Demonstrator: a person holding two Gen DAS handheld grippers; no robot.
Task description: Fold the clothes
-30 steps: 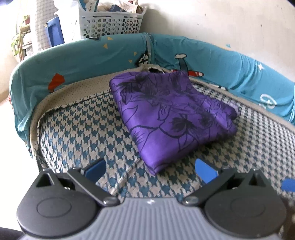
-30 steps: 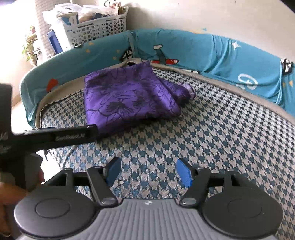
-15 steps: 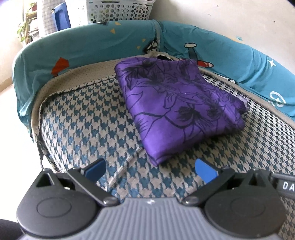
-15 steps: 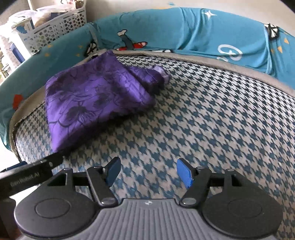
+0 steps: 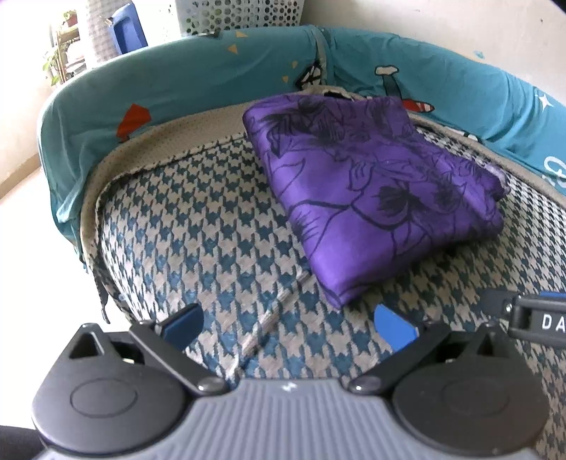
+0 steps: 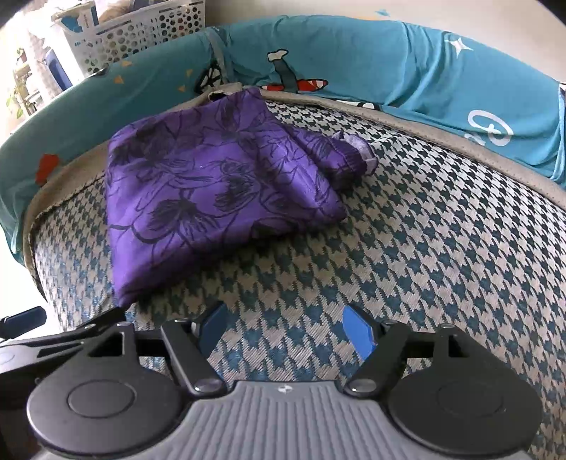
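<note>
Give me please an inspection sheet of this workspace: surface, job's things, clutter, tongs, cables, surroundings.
Surface: houndstooth cushion, bare apart from the garment.
Job's things: purple floral garment, folded into a flat bundle, lying near the teal cover; a paler edge sticks out on one side.
Clutter: nothing seen on the cushion.
Tongs: left tongs open, nothing between them; right tongs opening, nothing between them; both short of the garment.
Cables: nothing seen.
Surroundings: white perforated basket behind the teal cover; pale wall.

A folded purple garment point(image 5: 371, 198) lies on the houndstooth-patterned cushion point(image 5: 198, 240).
</note>
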